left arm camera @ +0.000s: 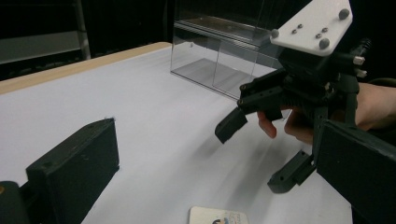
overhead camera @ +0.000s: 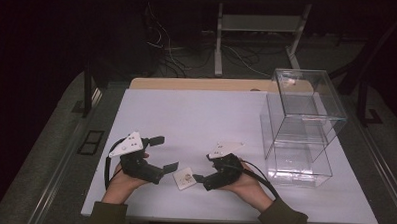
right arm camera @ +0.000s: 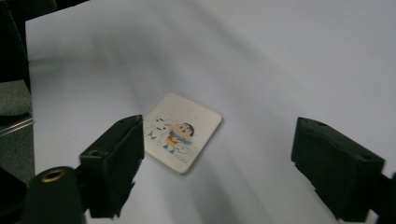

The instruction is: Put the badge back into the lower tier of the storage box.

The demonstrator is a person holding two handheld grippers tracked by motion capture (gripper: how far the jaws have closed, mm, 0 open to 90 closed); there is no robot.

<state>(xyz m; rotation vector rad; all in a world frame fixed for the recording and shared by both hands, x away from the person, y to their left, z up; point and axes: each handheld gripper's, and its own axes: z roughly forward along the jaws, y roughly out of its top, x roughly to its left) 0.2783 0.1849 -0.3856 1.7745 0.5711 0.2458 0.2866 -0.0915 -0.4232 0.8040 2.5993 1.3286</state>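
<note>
A small square card [overhead camera: 185, 178] with a cartoon picture lies flat on the white tabletop [overhead camera: 196, 117] near the front edge, between the two hands. My right gripper [overhead camera: 203, 168] points left at it, jaws apart. In the right gripper view the card [right arm camera: 182, 132] sits on the table just ahead of the right gripper [right arm camera: 224, 158], nearer its left jaw, and no pad touches it. My left gripper [overhead camera: 164, 153] stands wide open left of the card and holds nothing. In the left gripper view the card's edge [left arm camera: 218, 215] shows low, with the right gripper [left arm camera: 259, 151] beyond.
Two clear plastic boxes [overhead camera: 301, 125] stand stacked at the table's right side, also seen as the clear boxes [left arm camera: 219, 51] in the left gripper view. A wooden strip [overhead camera: 197, 84] borders the far edge. Cables and a desk frame lie on the floor behind.
</note>
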